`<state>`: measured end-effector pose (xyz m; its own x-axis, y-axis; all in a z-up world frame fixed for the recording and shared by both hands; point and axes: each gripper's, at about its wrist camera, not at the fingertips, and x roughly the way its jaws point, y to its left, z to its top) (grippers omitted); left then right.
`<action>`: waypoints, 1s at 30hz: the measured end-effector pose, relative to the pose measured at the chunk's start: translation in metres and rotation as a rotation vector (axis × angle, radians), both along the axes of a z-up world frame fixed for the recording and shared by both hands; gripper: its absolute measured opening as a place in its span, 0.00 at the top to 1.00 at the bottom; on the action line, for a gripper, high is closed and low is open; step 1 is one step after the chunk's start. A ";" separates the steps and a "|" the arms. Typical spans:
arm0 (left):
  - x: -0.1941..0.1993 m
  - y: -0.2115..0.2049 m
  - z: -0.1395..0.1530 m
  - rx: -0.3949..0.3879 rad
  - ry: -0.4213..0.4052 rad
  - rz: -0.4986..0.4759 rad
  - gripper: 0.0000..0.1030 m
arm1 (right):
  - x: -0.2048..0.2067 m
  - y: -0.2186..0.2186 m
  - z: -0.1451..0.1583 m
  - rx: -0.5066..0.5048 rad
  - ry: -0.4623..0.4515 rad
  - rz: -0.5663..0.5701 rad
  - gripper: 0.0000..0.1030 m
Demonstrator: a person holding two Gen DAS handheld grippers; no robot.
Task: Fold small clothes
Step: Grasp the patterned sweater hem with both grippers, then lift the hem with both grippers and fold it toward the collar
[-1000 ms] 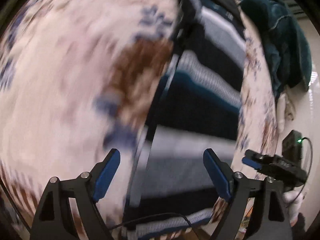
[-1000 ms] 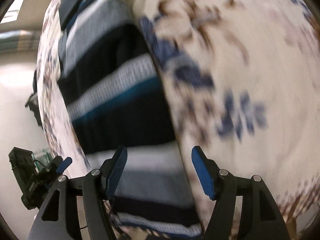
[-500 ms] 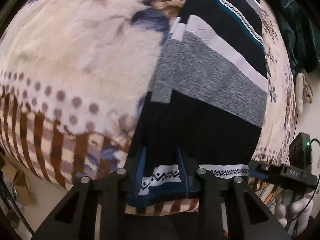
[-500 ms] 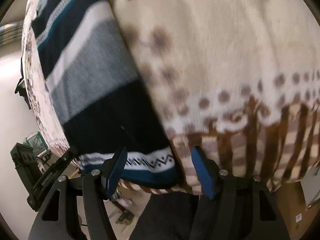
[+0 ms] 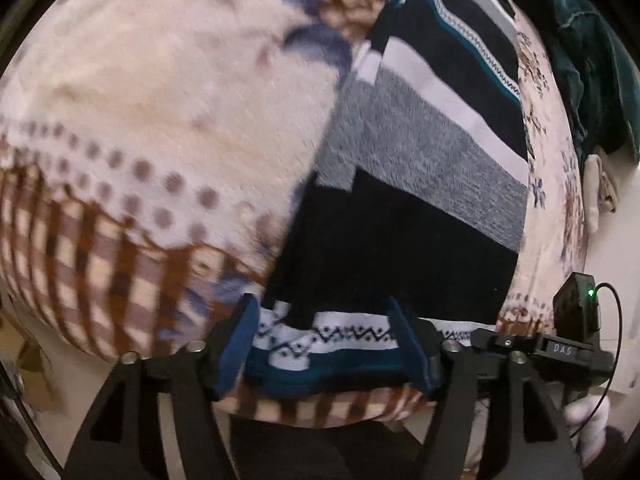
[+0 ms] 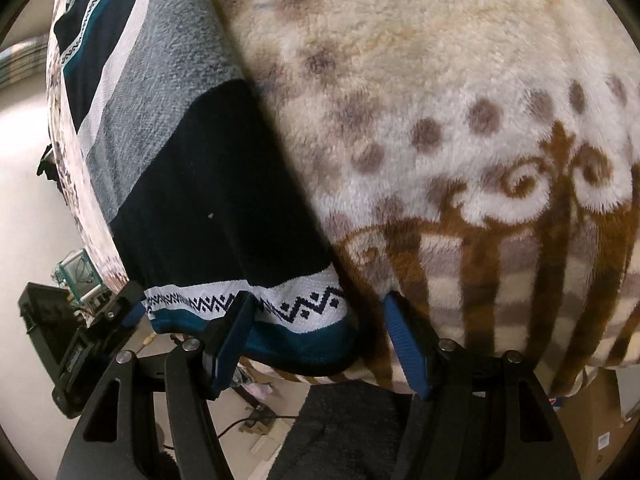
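Striped sweater (image 5: 420, 216) lies flat on fleece blanket (image 5: 160, 112), hem at 6 o'clock. Left gripper (image 5: 324, 344), pinched on the hem half a second ago, is opening; hem between its pads, released. Right gripper (image 6: 316, 336) spread, straddling hem corner. Both have dropped to the hem; regrasp likely.

Left tongs (image 5: 326, 340) opening; right tongs (image 6: 318, 334) parted.

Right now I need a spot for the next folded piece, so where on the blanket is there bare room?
Free: the wide cream stretch of blanket beside the striped sweater, above the brown checked border. Crowded: the near edge, where both tongs straddle the sweater's hem, and the far corner by the teal bundle.
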<state>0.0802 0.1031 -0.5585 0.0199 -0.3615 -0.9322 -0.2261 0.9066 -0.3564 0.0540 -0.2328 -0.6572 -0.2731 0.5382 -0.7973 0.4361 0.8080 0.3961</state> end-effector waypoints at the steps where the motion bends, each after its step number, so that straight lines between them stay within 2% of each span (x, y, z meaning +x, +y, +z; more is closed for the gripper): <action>1: -0.001 0.004 -0.003 -0.009 0.003 0.007 0.24 | -0.001 -0.001 0.000 0.001 0.000 0.002 0.33; 5: -0.005 0.015 -0.041 -0.087 0.103 0.023 0.24 | 0.001 -0.001 -0.002 0.000 -0.005 0.004 0.33; 9: -0.005 0.005 -0.040 -0.093 0.067 0.010 0.24 | 0.002 0.005 0.000 0.000 -0.013 0.001 0.33; 11: -0.005 -0.005 -0.036 -0.088 0.041 -0.007 0.27 | 0.002 0.009 0.003 0.004 -0.029 -0.002 0.33; 12: -0.006 -0.010 -0.033 -0.108 0.021 -0.012 0.33 | 0.002 0.011 0.005 0.013 -0.043 -0.003 0.33; 13: -0.007 -0.011 -0.030 -0.109 0.016 -0.015 0.54 | 0.001 0.014 0.006 0.030 -0.057 -0.006 0.34; 14: -0.008 -0.015 -0.028 -0.109 0.015 -0.021 0.79 | 0.001 0.017 0.007 0.047 -0.063 -0.008 0.40; 15: -0.010 -0.015 -0.026 -0.116 0.010 -0.017 0.89 | -0.001 0.020 0.008 0.046 -0.067 -0.003 0.54; 17: -0.013 -0.015 -0.018 -0.136 -0.009 0.011 0.90 | -0.002 0.021 0.012 0.038 -0.079 -0.011 0.69; 18: -0.015 -0.012 -0.013 -0.155 -0.018 0.031 0.90 | -0.004 0.021 0.015 0.046 -0.089 -0.031 0.74; 21: -0.018 -0.006 0.003 -0.207 -0.035 0.086 0.90 | -0.004 0.020 0.029 0.054 -0.118 -0.060 0.79; 24: -0.012 0.002 0.029 -0.271 -0.073 0.129 0.90 | 0.002 0.020 0.056 0.054 -0.176 -0.082 0.82; 30: 0.034 0.015 0.078 -0.391 -0.194 0.199 0.90 | 0.038 0.017 0.124 0.069 -0.342 -0.115 0.83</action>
<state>0.1145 0.1176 -0.4806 0.2846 -0.6557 -0.6994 -0.2768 0.6422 -0.7148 0.0921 -0.2157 -0.5328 0.0682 0.6059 -0.7926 0.3551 0.7277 0.5868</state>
